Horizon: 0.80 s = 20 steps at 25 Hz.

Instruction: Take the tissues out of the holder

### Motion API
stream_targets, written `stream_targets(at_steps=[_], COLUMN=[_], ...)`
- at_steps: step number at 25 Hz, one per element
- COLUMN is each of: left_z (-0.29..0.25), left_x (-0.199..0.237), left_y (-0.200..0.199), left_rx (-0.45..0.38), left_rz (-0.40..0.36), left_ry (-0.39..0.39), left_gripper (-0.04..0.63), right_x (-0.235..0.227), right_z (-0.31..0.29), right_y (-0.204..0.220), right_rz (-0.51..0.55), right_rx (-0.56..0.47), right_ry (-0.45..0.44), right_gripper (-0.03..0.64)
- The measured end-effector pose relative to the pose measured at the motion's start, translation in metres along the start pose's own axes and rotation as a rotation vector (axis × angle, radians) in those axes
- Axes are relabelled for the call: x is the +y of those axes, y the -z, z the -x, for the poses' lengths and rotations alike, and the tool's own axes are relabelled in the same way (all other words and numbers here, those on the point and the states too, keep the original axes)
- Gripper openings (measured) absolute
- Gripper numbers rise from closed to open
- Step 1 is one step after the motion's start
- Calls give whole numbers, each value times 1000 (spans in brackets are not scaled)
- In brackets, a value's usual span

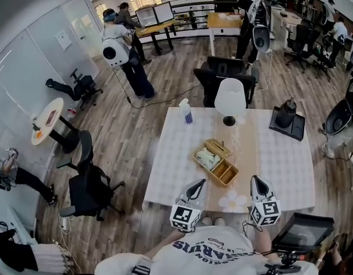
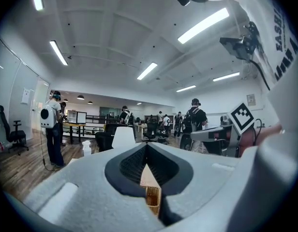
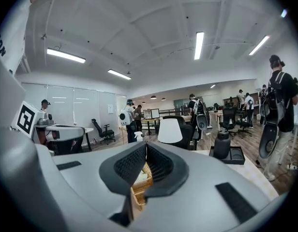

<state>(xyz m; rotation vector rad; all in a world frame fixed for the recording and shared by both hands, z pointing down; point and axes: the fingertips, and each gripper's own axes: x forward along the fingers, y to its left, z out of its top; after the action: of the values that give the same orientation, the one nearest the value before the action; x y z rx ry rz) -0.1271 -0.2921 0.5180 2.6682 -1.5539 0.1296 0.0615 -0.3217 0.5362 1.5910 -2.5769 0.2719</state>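
A wicker holder (image 1: 215, 162) with several compartments sits at the middle of the white-clothed table (image 1: 279, 159). Folded white tissues (image 1: 207, 158) lie in its left compartment. My left gripper (image 1: 195, 187) hovers at the table's front edge, just short of the holder, jaws shut and empty. My right gripper (image 1: 258, 182) is level with it to the right, also shut with nothing held. In the left gripper view the closed jaws (image 2: 146, 146) frame a sliver of the holder (image 2: 152, 197). In the right gripper view the jaws (image 3: 145, 146) meet above the holder (image 3: 141, 182) and a tissue (image 3: 138, 175).
A white lamp (image 1: 230, 99) and a spray bottle (image 1: 187, 112) stand at the table's far side. A dark jug on a black tray (image 1: 287, 119) sits at the far right corner. A flower-shaped mat (image 1: 232, 200) lies between the grippers. Office chairs and people surround the table.
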Motion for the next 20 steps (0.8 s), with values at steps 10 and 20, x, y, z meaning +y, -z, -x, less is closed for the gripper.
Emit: stream_targets(at_steps=[10, 20], left_z=[-3, -46], left_x=[26, 49], left_y=[16, 56], left_rx=[44, 219], left_rz=[-2, -20], left_ry=[0, 77], left_gripper=[5, 5], right_x=[10, -11], right_z=[-9, 6], right_y=[2, 13], right_rz=[-10, -49], right_rx=[9, 28], right_ry=[15, 114], right_gripper=[9, 9])
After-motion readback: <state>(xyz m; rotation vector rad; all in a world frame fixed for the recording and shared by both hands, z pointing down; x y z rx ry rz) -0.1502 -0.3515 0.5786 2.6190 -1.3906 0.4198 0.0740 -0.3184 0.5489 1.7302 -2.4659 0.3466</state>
